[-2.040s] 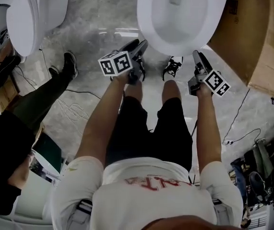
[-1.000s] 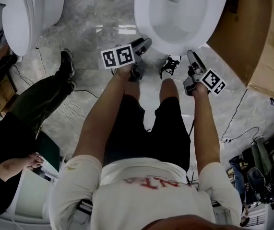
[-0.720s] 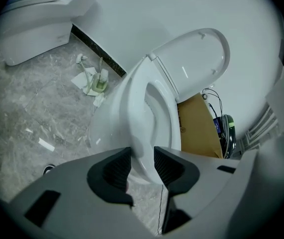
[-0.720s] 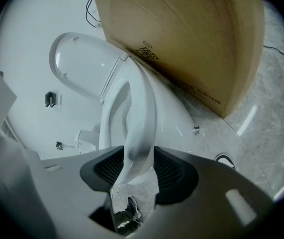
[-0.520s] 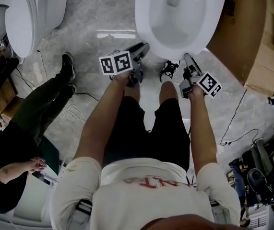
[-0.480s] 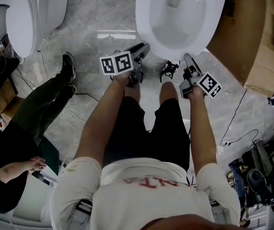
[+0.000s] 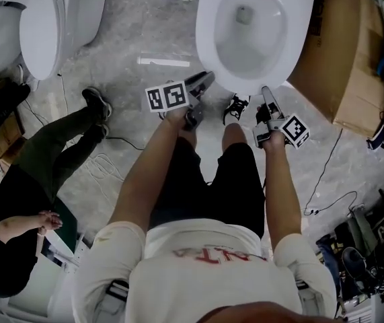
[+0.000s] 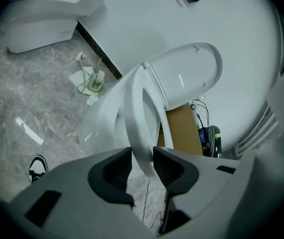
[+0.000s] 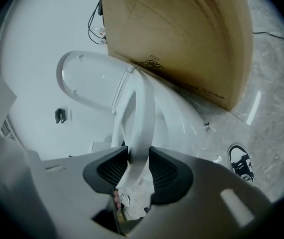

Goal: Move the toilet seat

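The white toilet seat (image 7: 208,39) rings the open bowl at the top of the head view. In both gripper views the seat stands lifted off the bowl, in front of the raised lid (image 8: 186,76). My left gripper (image 7: 206,79) is at the seat's front left edge. In its own view the seat (image 8: 132,113) runs between the dark pads of the left gripper (image 8: 142,163), which is shut on it. My right gripper (image 7: 265,91) is at the front right edge. Its jaws are closing, and the seat (image 9: 144,113) fills the gap between the pads of the right gripper (image 9: 138,166).
A large cardboard box (image 7: 343,52) stands close against the toilet's right side. A second toilet (image 7: 44,25) sits at the far left. A person in dark clothes (image 7: 37,173) stands left of me. A cable (image 7: 326,180) and gear lie on the floor at right.
Both grippers have edged in to the seat's front rim, the right one shifting left. The head view has tilted, so the toilet sits lower in the picture.
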Available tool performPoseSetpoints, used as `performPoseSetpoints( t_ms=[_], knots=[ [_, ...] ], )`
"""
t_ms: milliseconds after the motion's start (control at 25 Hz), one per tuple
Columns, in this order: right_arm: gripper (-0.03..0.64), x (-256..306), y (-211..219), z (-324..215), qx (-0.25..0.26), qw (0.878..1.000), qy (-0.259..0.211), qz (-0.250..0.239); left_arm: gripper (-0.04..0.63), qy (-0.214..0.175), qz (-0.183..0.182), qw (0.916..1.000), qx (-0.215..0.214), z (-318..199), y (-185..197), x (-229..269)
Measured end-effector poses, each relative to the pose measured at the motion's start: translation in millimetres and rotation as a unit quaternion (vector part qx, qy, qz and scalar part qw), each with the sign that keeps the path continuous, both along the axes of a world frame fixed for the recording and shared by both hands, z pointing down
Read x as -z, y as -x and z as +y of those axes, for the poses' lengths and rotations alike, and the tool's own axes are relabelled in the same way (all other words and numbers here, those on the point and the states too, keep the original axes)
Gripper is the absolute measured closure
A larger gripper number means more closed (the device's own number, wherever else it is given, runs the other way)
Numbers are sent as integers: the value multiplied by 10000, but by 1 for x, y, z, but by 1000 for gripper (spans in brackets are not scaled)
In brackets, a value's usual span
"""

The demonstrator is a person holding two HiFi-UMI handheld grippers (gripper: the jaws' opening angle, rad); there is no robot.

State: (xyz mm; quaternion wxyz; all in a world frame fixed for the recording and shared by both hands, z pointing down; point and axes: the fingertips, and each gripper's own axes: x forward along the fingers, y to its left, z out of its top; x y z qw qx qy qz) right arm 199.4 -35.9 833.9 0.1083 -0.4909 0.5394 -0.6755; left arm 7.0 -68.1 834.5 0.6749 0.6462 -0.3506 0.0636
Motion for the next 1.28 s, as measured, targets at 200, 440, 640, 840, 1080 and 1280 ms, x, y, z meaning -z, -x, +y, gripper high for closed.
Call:
performPoseSetpoints(
  t_ms=[200, 440, 640, 840, 1080, 1280],
  knots=[
    [489, 24, -1, -8, 56, 9996, -217, -165, 457, -95, 280, 9995, 142, -7, -1, 23],
    [489, 65, -3, -18, 60, 9981, -495, -362, 457, -285, 514, 9981, 199, -19, -3, 64],
    [486, 106, -7, -32, 123, 9955, -772, -535, 457, -399, 718, 9948, 608, -32, -5, 107],
    [480, 146, -9, -54, 290, 9919, -1073, -619, 457, -645, 823, 9897, 975, -52, -8, 149],
    [480, 188, -16, -85, 380, 9899, -1236, -580, 457, -996, 778, 9838, 1275, -83, -14, 199],
    [477, 209, -19, -109, 95, 9880, -1267, -880, 457, -1122, 642, 9823, 1359, -106, -20, 219]
  ],
)
